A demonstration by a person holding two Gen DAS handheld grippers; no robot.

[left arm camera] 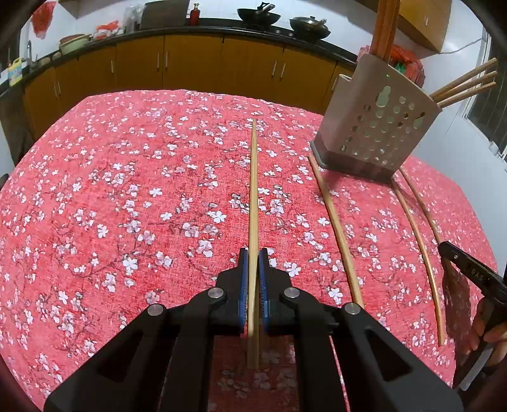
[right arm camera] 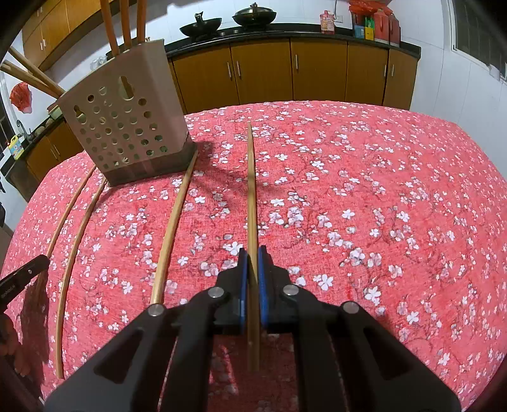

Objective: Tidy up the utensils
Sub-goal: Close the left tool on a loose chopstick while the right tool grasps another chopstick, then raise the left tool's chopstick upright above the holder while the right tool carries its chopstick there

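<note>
Two grippers work over a red blossom-print tablecloth (left arm camera: 126, 190), yellow kitchen cabinets (left arm camera: 190, 63) at the far side. Left gripper (left arm camera: 253, 256) clamps one pale wooden chopstick (left arm camera: 253, 190); right gripper (right arm camera: 253, 255) clamps another chopstick (right arm camera: 251, 190). Three loose chopsticks (right arm camera: 172, 228) lie on the cloth between them, near a perforated beige holder (right arm camera: 126, 126) with several chopsticks inside.

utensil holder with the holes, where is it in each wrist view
Left wrist view: the utensil holder stands upper right on the red floral tablecloth, chopsticks sticking out of its top.
Right wrist view: the same holder stands upper left, beyond three loose chopsticks.
Shared landmark: the two black woks on the back counter.
</note>
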